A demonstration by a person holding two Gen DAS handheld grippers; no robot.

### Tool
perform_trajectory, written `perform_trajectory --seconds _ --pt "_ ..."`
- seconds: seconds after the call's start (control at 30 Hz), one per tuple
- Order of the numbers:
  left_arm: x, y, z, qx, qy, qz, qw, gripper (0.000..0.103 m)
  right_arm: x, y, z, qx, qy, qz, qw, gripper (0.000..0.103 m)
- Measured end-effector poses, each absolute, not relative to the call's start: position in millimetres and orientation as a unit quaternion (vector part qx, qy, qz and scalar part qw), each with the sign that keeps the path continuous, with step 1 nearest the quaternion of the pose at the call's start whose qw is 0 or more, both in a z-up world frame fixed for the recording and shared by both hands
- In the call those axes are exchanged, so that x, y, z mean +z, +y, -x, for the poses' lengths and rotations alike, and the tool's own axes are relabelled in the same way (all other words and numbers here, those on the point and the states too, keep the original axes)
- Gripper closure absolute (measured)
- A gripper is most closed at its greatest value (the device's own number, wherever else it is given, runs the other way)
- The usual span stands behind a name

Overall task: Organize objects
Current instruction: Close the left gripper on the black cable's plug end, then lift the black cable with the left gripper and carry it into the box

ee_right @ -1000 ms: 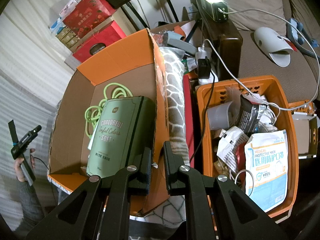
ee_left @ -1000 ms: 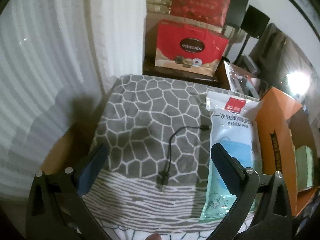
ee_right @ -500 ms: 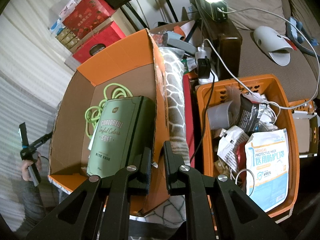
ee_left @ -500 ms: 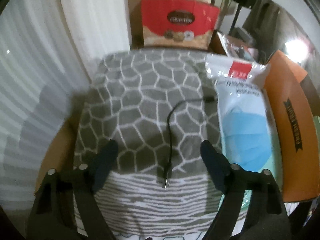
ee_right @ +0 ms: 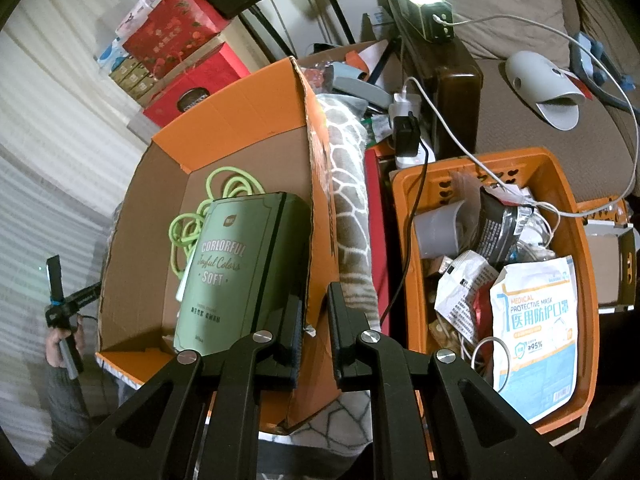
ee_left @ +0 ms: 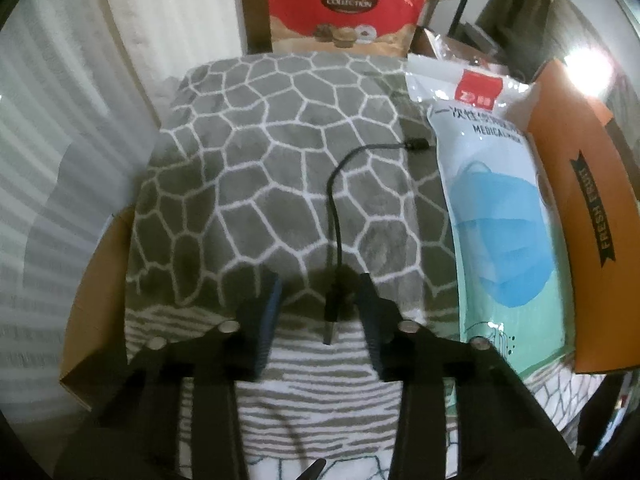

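The left hand-held gripper point(ee_left: 320, 300) was closing, pads not yet touching, around the near plug of the black cable point(ee_left: 334, 216), whose length ran straight away from it across the patterned blanket point(ee_left: 240, 168).

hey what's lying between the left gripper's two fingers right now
In the left wrist view, the plug end of the short black cable lies on the gray patterned blanket between the left gripper fingers, whose jaws are closing around it without touching yet.

Mask pack's point(ee_left: 504, 216) lower corner — behind left claw point(ee_left: 320, 304).
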State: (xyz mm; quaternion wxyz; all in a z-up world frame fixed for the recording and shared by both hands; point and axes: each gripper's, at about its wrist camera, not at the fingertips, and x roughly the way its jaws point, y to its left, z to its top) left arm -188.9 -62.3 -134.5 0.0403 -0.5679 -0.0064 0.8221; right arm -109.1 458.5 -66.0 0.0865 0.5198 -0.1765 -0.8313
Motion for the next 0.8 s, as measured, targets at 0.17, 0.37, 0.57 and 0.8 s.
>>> perform_trajectory --seconds 0.17,0.37,0.57,0.8 --pt "-132.6 -59.3 185.5 0.823 -0.010 0.567 0.044 0.094 -65.7 457.2 109.2 -0.832 -0.175 -0.520 0.085 0.092" --pt "-122.7 -56.8 183.1 0.830 -0.027 0.555 0.049 0.097 -65.5 457.2 109.1 -0.832 -0.175 -0.520 0.085 0.092" --pt "-97.5 -55.0 179.1 0.847 -0.045 0.528 0.053 0.097 -65.6 457.2 109.1 -0.832 -0.175 -0.520 0.085 0.092" --pt "-62.3 -53.6 175.7 0.863 -0.064 0.497 0.064 0.097 -65.5 457.0 109.3 -0.831 -0.175 -0.521 0.085 0.092"
